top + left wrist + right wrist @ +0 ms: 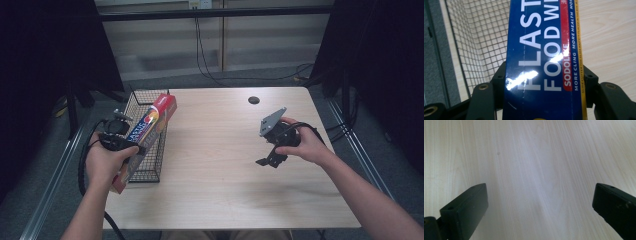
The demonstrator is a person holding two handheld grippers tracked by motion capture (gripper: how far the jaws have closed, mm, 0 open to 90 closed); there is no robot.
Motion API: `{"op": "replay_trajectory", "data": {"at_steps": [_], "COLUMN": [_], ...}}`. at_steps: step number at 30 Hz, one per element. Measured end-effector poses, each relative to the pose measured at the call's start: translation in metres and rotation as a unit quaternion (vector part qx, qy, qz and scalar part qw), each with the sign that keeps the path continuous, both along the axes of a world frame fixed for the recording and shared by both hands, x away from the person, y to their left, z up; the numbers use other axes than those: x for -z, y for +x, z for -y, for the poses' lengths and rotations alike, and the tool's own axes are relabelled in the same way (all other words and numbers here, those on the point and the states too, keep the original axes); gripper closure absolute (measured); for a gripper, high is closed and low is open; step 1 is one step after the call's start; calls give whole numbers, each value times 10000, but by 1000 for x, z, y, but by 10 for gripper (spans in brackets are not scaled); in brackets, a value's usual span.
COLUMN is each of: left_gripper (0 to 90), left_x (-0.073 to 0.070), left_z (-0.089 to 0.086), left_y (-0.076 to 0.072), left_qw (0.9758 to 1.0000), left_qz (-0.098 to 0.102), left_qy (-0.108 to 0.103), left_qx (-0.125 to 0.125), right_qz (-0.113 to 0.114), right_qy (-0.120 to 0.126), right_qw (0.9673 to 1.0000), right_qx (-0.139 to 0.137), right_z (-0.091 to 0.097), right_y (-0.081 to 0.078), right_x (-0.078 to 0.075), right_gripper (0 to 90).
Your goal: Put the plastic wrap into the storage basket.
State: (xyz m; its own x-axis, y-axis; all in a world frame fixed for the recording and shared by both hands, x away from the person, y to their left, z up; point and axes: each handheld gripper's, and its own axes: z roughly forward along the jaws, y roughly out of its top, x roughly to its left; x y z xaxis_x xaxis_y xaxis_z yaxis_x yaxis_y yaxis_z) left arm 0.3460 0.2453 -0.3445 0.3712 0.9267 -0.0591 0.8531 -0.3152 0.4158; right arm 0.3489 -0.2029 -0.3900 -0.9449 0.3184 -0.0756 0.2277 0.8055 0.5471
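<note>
Clamping a long blue box of plastic food wrap (145, 135), the left gripper (131, 148) sits at the left edge of the desk (225, 165), its two black jaws pressed against the box's opposite sides. In the left gripper view the box (544, 57) runs straight up between the jaws, its white lettering and a red strip along one side plainly readable, with a glare streak across the print. The box lies slanted over the black wire basket (150, 165), its red far end reaching past the basket's far rim and its near end by the person's left hand (107, 162). The basket's mesh (479, 45) shows just beside the box, standing on the desk's left side. Well apart, toward the right of the desk, the right gripper (267, 161) is held above bare wood with its jaws spread wide and nothing between them. A small dark round hole (254, 100) sits near the desk's far edge.
</note>
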Motion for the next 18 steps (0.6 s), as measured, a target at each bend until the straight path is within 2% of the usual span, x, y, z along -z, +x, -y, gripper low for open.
{"op": "replay_trajectory", "data": {"at_steps": [4,9,11,13,18], "left_gripper": [425,425,424,424,424], "left_x": [6,12,13,15,22], "left_z": [-6,-11,-14,-15,-17], "left_y": [0,-1,-1,-1,-1], "left_qw": [9997,9985,9972,9971,9949], "left_qz": [-116,-114,-134,-115,-234], "left_qy": [-16,-18,-133,-37,-19], "left_qx": [-216,-539,-728,-754,-977], "right_qz": [3,-9,-24,-23,0], "right_qy": [38,-4,-8,7,42], "right_qw": [10000,10000,10000,10000,9999], "right_qx": [19,9,11,50,96], "right_z": [-1,-3,-2,-1,1], "right_y": [0,-1,-1,-1,-1], "right_x": [0,3,3,3,0], "right_gripper": [0,1,1,1,1]}}
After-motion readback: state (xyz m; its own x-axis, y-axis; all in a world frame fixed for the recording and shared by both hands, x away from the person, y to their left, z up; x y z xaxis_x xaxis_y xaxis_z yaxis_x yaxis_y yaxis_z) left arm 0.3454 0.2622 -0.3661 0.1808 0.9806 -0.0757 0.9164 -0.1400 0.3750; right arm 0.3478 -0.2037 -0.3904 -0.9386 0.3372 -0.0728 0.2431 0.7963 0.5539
